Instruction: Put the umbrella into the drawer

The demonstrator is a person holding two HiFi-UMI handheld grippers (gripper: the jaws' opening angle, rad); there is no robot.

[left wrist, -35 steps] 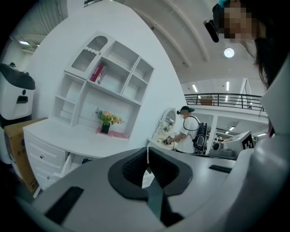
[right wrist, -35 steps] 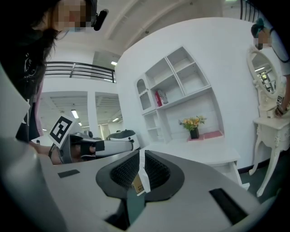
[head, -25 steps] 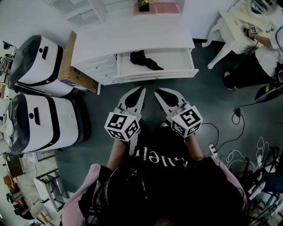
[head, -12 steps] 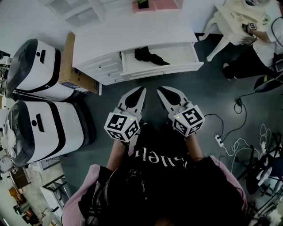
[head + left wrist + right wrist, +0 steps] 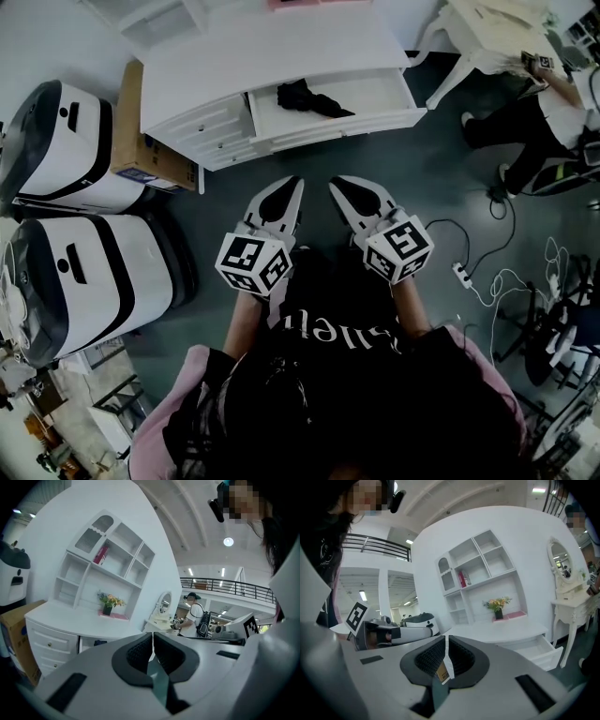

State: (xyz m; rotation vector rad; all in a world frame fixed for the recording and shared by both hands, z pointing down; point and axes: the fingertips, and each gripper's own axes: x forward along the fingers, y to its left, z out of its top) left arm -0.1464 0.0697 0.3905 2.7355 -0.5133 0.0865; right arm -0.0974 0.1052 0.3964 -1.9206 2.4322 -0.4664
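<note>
The black folded umbrella (image 5: 312, 97) lies inside the open drawer (image 5: 375, 120) of the white desk (image 5: 272, 56). In the left gripper view the umbrella (image 5: 100, 642) is only a dark shape in the drawer. My left gripper (image 5: 292, 182) and right gripper (image 5: 339, 183) hang side by side above the dark floor, short of the drawer front and pointing toward it. Both are shut with nothing held. The left pads (image 5: 140, 651) nearly touch, and the right pads (image 5: 433, 656) are pressed together. The open drawer (image 5: 543, 648) also shows in the right gripper view.
Two white-and-black machines (image 5: 56, 141) (image 5: 84, 281) and a cardboard box (image 5: 141, 141) stand left of the desk. A white side table (image 5: 478, 42) and a seated person (image 5: 548, 103) are at the upper right. Cables and a power strip (image 5: 461, 275) lie on the floor at right.
Both grippers, still shut and empty, have drawn back from the desk together. The gap to the drawer front has widened. The umbrella has stayed in the drawer.
</note>
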